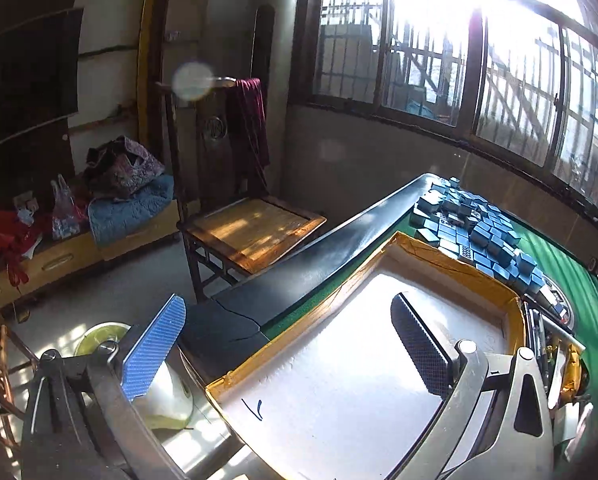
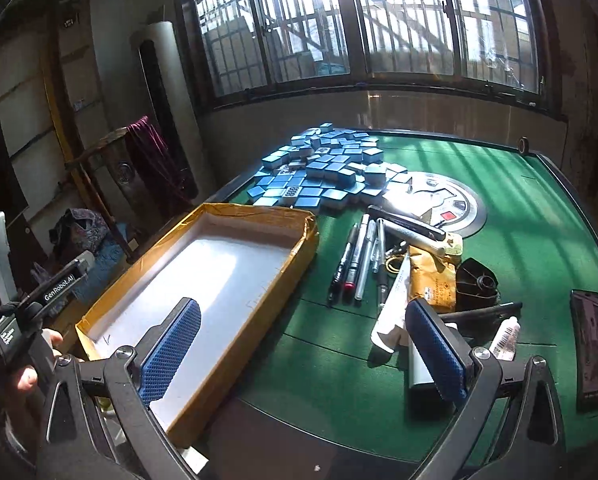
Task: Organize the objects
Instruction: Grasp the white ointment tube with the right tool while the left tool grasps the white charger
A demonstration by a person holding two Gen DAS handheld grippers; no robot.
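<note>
Hovering with jaws spread, left gripper (image 1: 295,344) and right gripper (image 2: 305,350) flank the cardboard tray (image 2: 303,240).

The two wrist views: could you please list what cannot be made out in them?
- Left wrist: pens beside the box are hidden by its wall and the left tool.
- Right wrist: mahjong tiles faces are too small to read.
- Right wrist: white tube is partly behind the right tool.
</note>
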